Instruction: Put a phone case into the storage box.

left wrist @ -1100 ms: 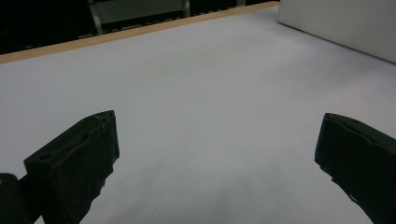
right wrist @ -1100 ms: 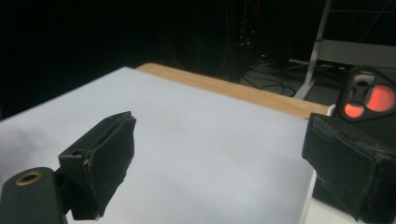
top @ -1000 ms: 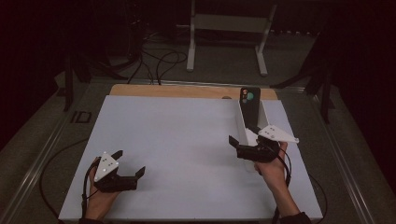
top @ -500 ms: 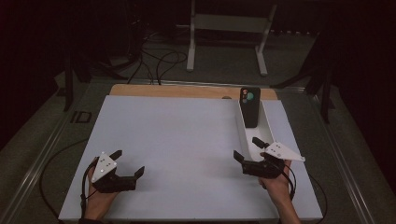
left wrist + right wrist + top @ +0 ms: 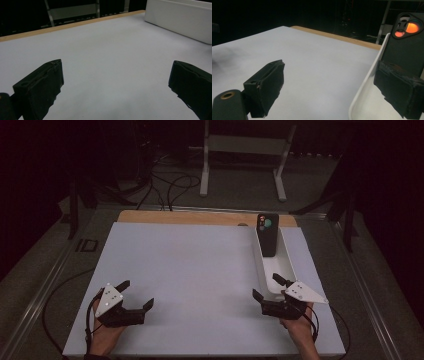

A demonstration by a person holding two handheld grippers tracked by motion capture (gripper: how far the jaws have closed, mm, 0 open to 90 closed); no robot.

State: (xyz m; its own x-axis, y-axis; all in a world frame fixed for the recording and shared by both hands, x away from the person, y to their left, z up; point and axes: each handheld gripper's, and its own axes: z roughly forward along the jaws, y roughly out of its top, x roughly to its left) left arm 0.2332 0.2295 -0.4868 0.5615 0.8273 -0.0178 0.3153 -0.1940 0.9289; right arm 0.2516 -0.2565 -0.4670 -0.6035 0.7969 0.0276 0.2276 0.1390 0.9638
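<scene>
**A:** Right gripper [image 5: 270, 292] first: how do its jaws stand, and what does it carry?

**B:** They are spread wide and hold nothing. It rests low on the white table [image 5: 200, 270] at about 5 o'clock, with one jaw tip over the near end of the white tray [image 5: 289, 265]. In the right gripper view the tray's rim [image 5: 364, 82] runs up between the two jaws.

**A:** And the thing it would go for?

**B:** The black phone [image 5: 267, 234], I judge. It leans upright at the far end of the tray, camera side toward us, with coloured lenses near its top. That puts it at about 1 o'clock on the table, and from the right gripper it lies toward 12 o'clock, straight along the tray. The right gripper view shows the phone [image 5: 405, 47] ahead, partly behind the far jaw.

**A:** Its long axis?

**B:** Tilted up from the tray floor and in line with the tray's length, which runs near to far. The narrow sides face 3 and 9 o'clock, so jaws coming in along the tray could close across its width.

**A:** What about the left gripper [image 5: 136, 295]?

**B:** Also fully open and empty, at about 7 o'clock, well apart from the tray. The left gripper view has the tray's side wall [image 5: 180, 20] far off toward 2 o'clock. The right hand [image 5: 300, 327] is plainly nearer, so the reach is its job; the path is a push forward along the tray.
</scene>
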